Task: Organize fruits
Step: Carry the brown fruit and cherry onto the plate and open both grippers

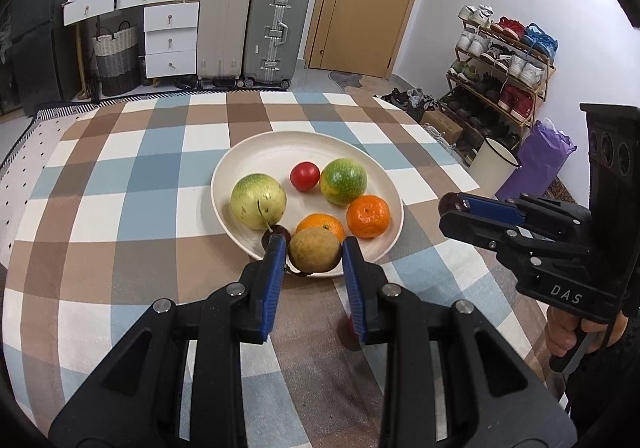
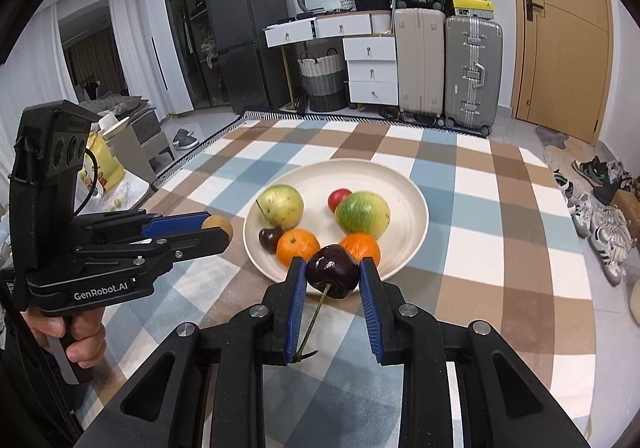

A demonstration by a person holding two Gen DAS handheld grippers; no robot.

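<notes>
Tablecloth [image 1: 132,176] in brown, blue and white checks bears a cream plate [image 1: 256,152]. On it lie 2 green fruits [image 1: 258,201] far, 2 oranges [image 1: 367,216] near, 1 red tomato [image 1: 305,176] between the green ones, and 1 dark cherry [image 2: 270,239] left. Left gripper [image 1: 314,252] clamps a tan longan [image 1: 315,249] above the plate's near rim. Right gripper [image 2: 332,274] clamps a stemmed dark cherry [image 2: 333,271] there too.
</notes>
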